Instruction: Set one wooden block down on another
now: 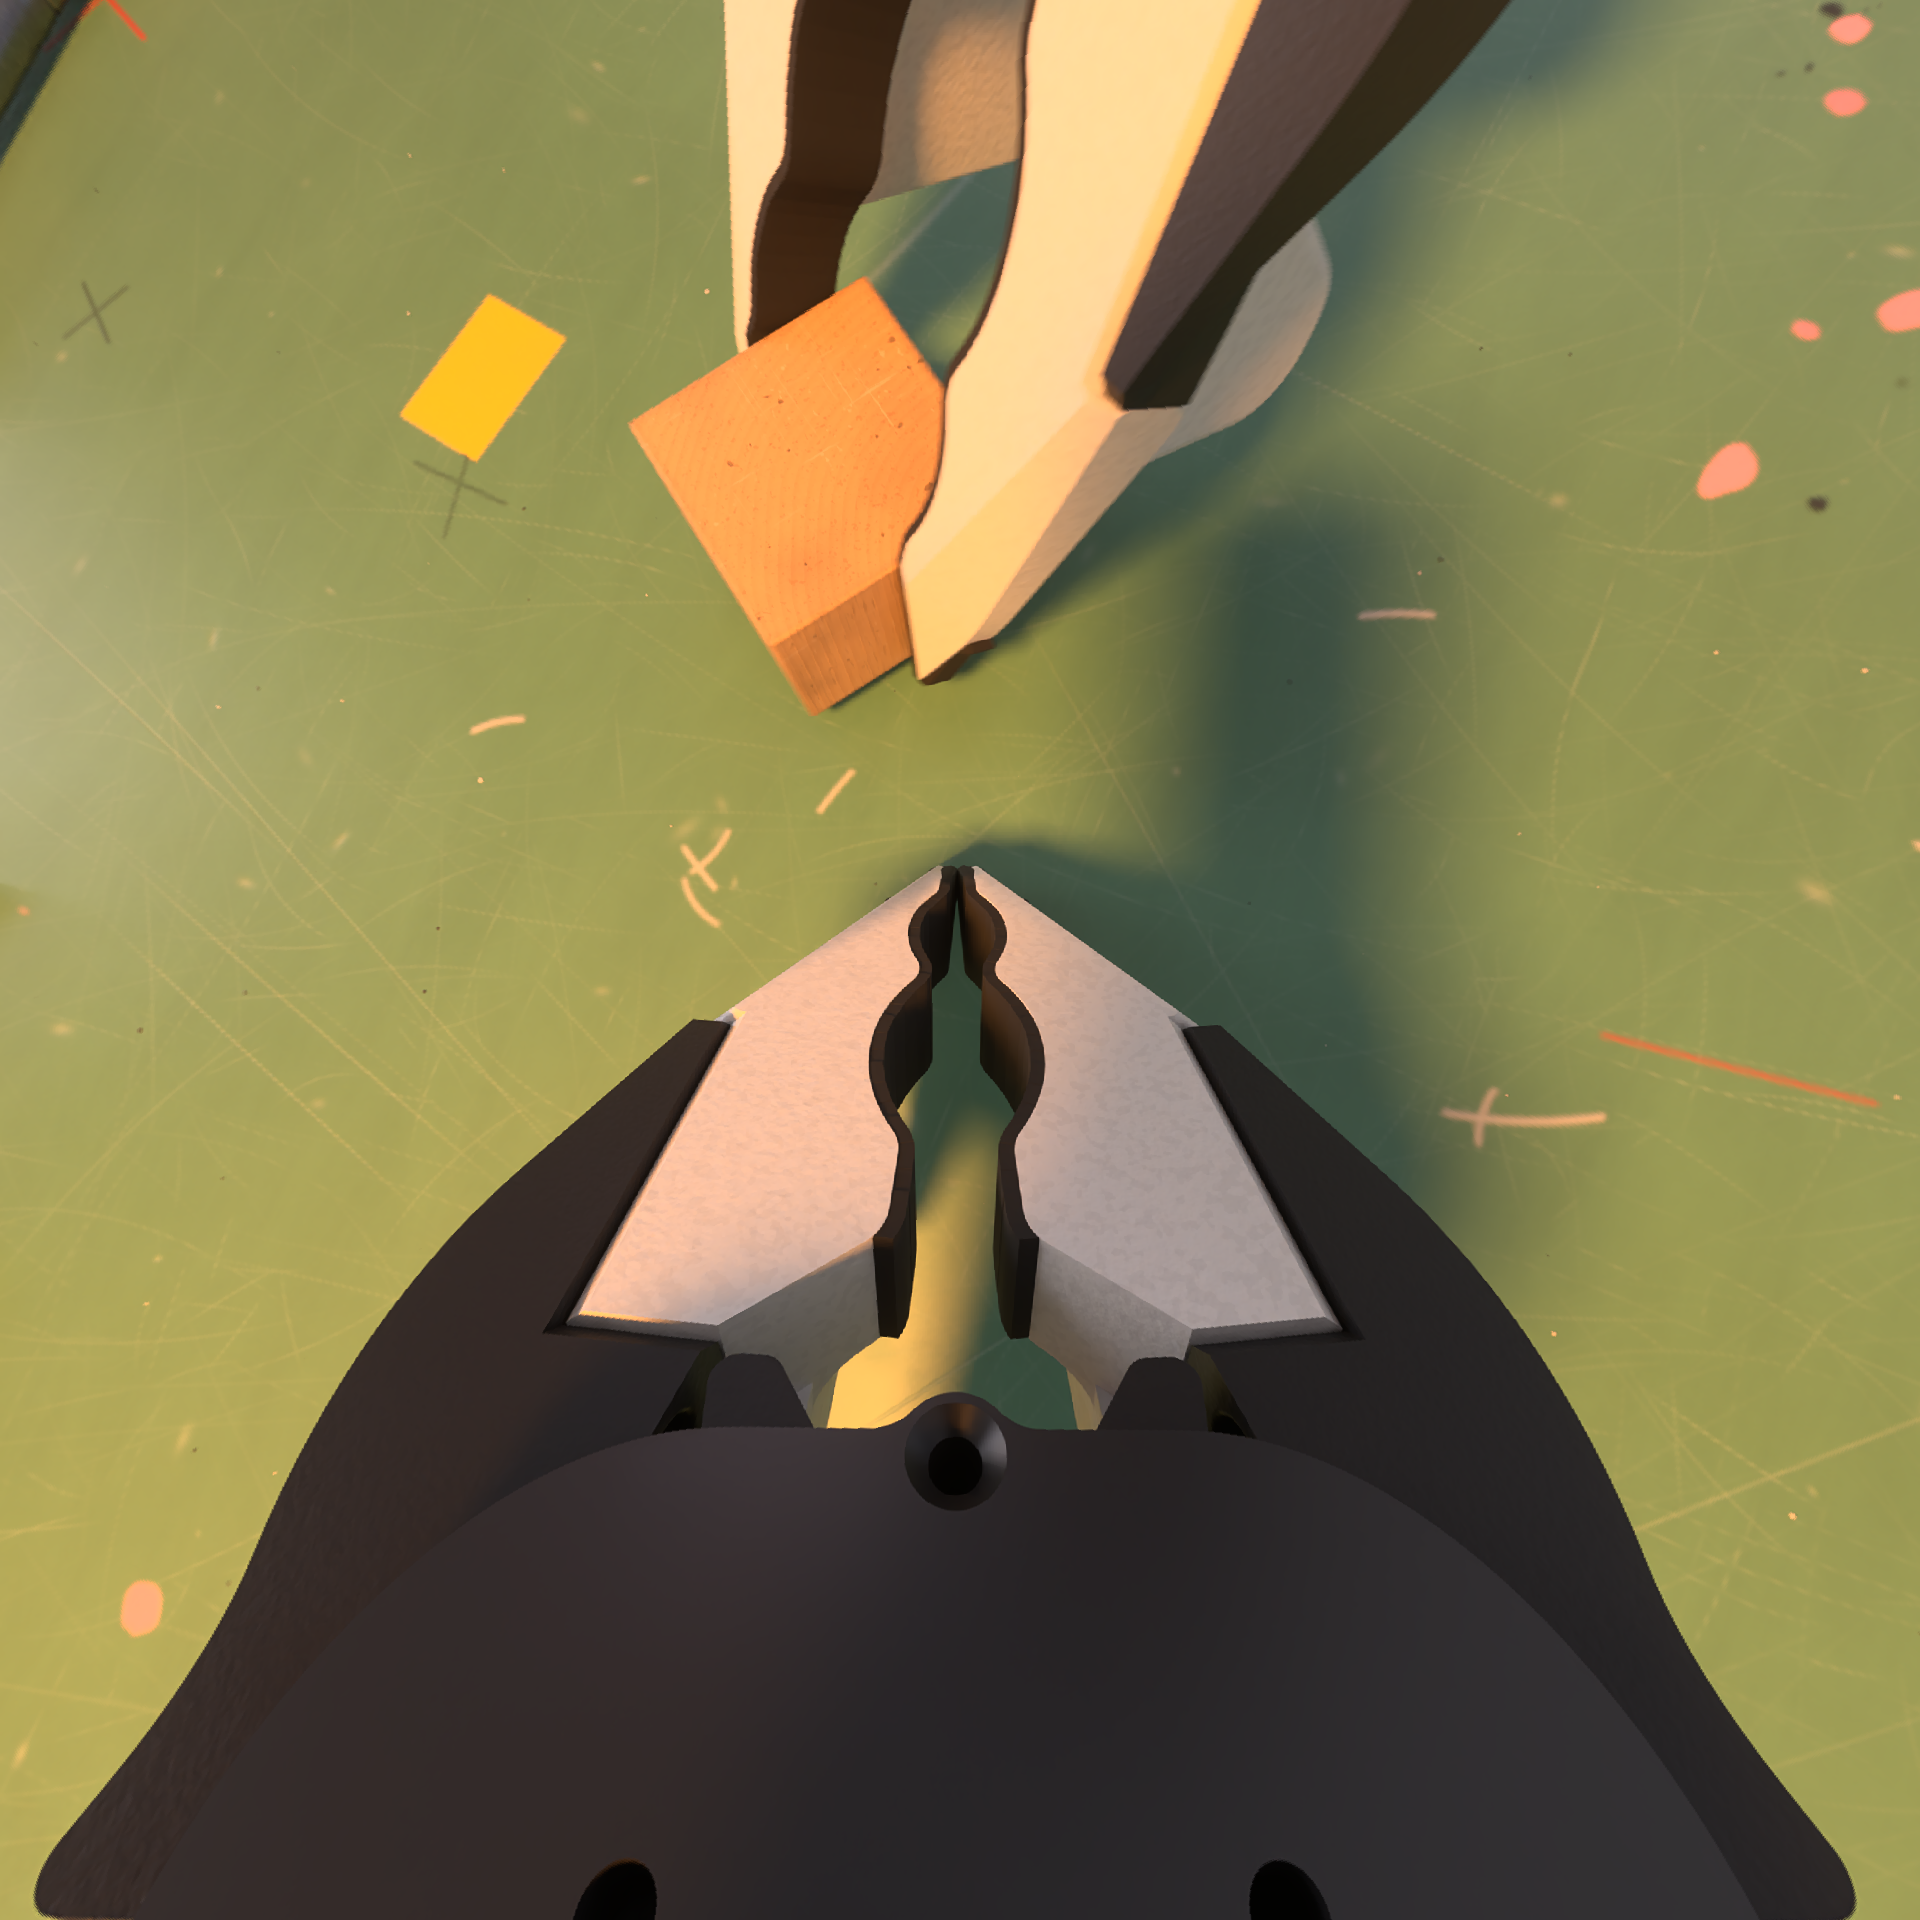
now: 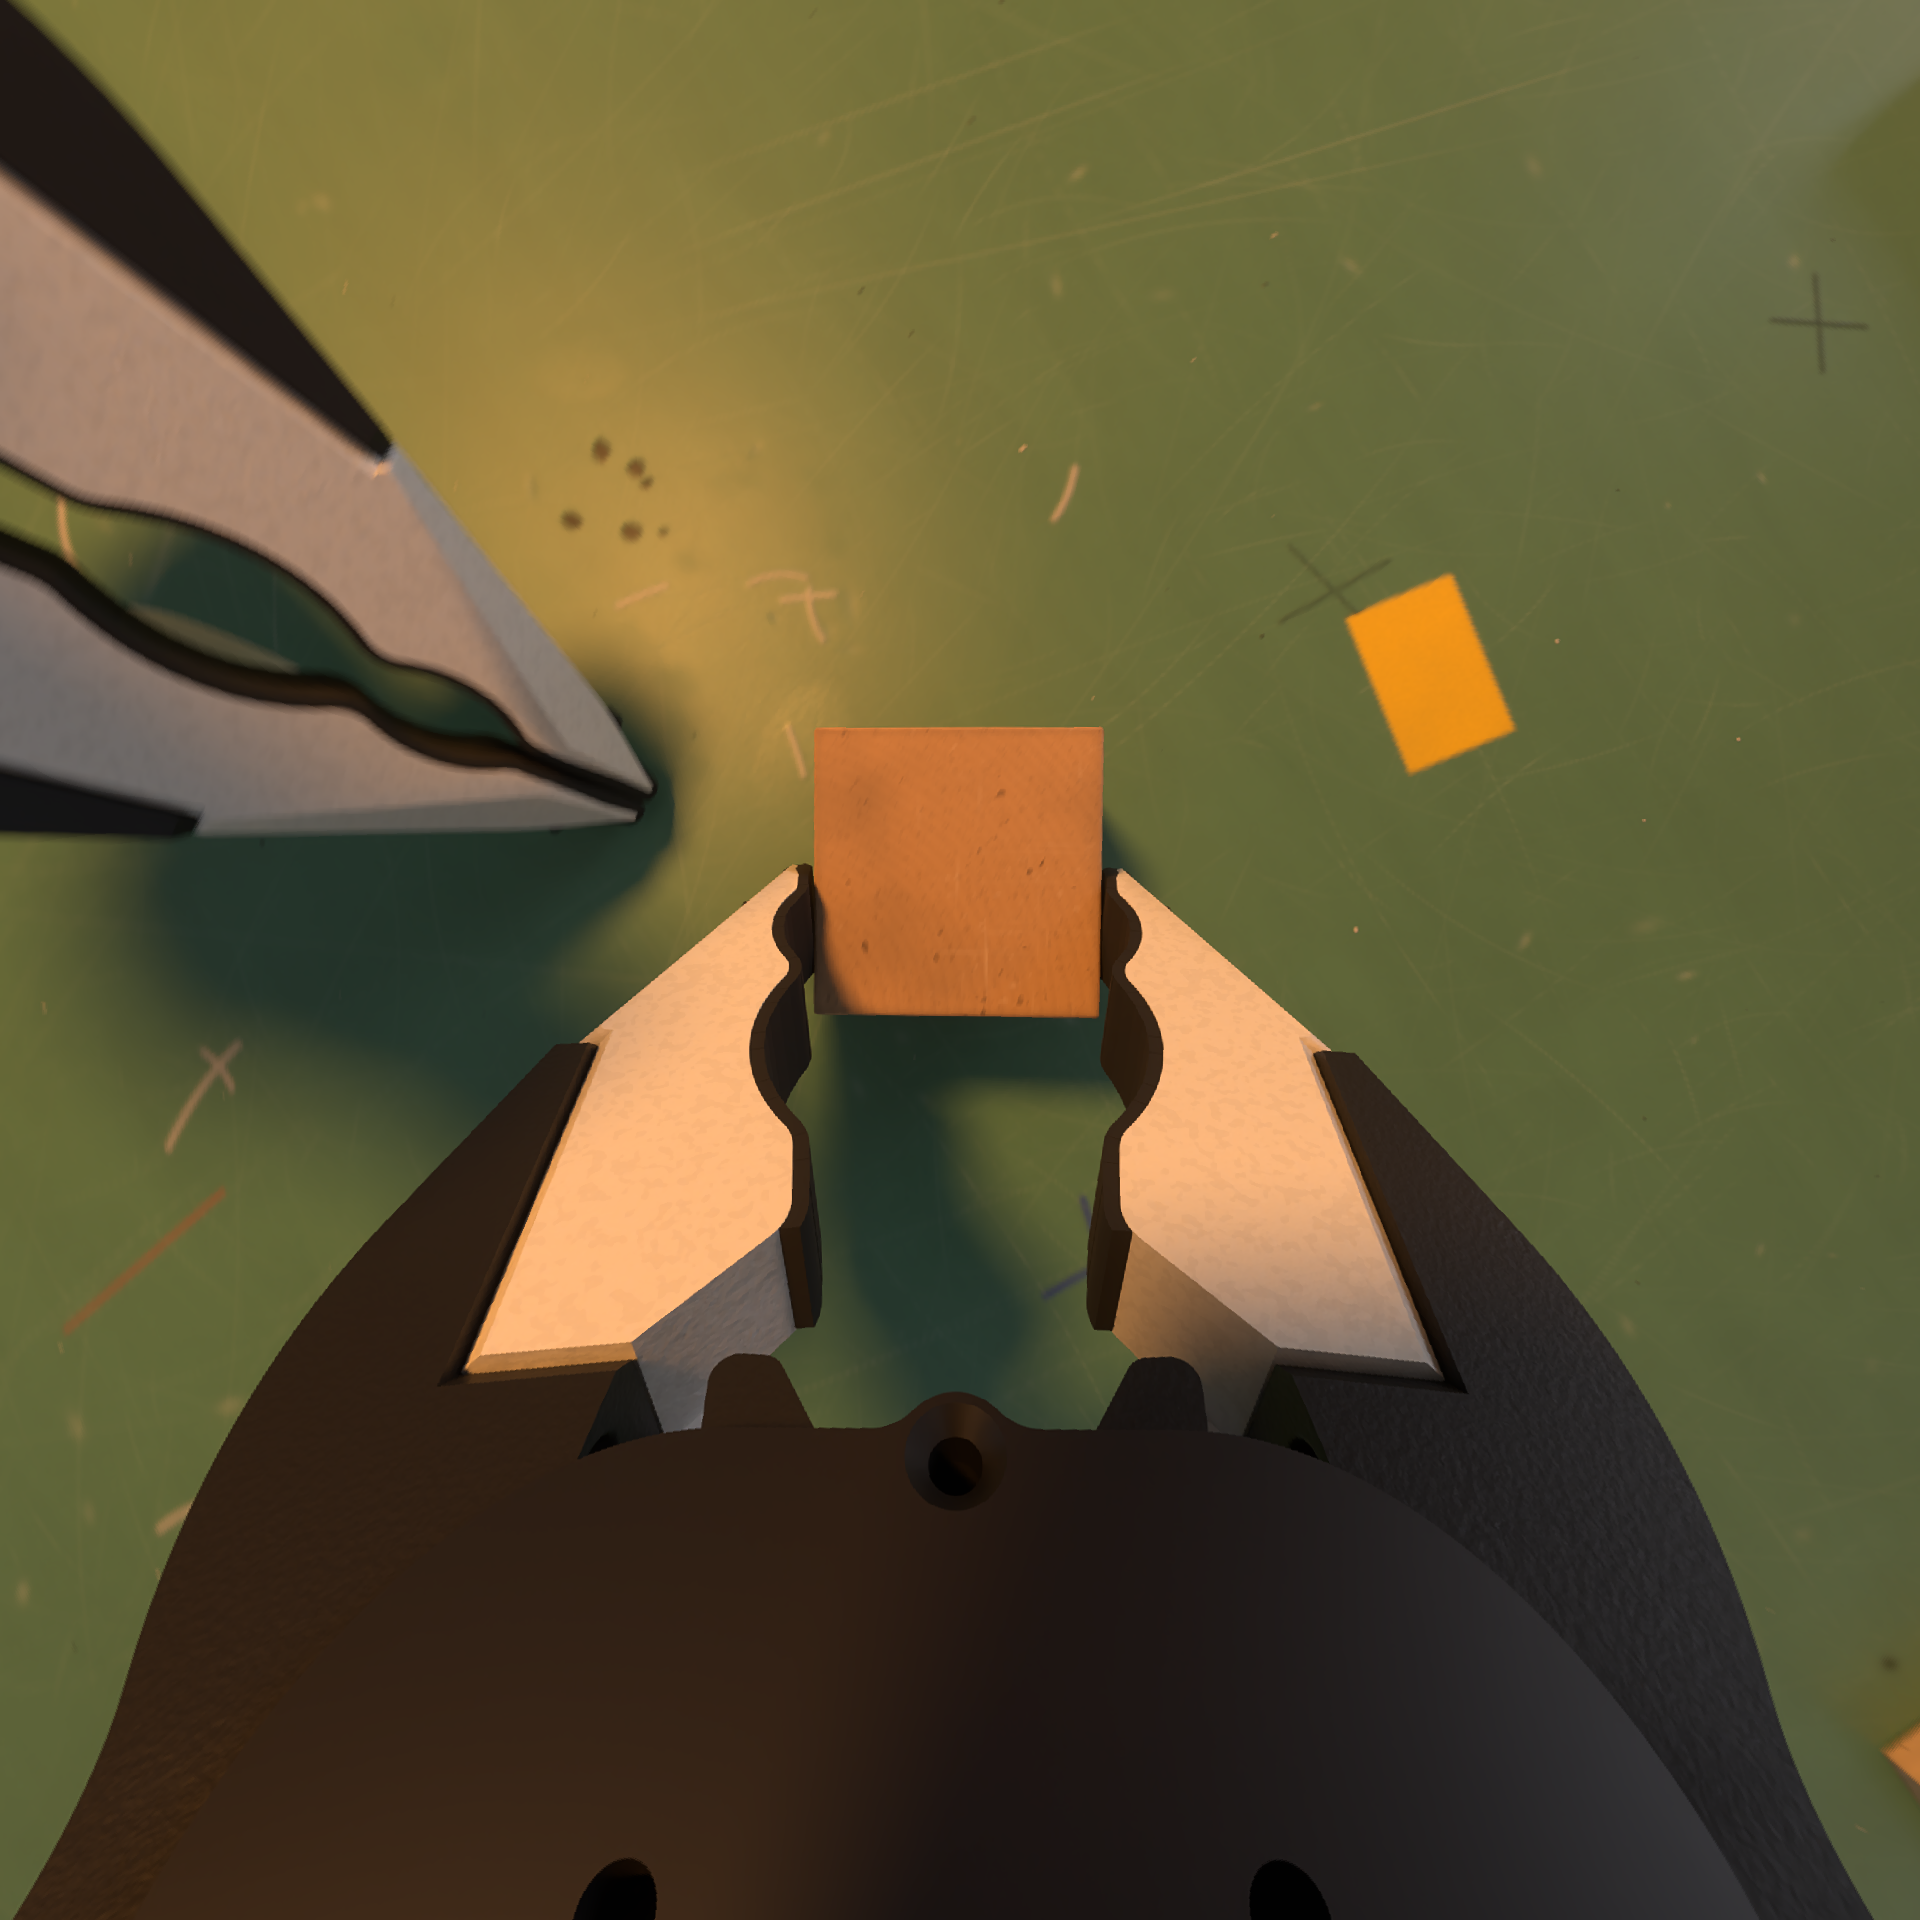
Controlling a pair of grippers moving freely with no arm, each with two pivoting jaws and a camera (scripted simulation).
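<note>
A wooden block (image 2: 956, 873), an orange-brown cube, sits between the fingertips of my right gripper (image 2: 956, 888), which is shut on its two sides just over the green mat (image 2: 1455, 1039). I cannot tell if the block touches the mat. In the left wrist view the same block (image 1: 779, 488) shows ahead, held by the right gripper (image 1: 852, 499) coming down from above. My left gripper (image 1: 956, 873) is shut and empty, low over the mat, short of the block. It also shows in the right wrist view (image 2: 639, 795), left of the block.
A flat yellow rectangle (image 1: 483, 376) lies on the mat beside the block, also in the right wrist view (image 2: 1429, 673). A corner of an orange-tan thing (image 2: 1907, 1756) shows at the lower right edge. The mat carries scratches, crosses and pink spots.
</note>
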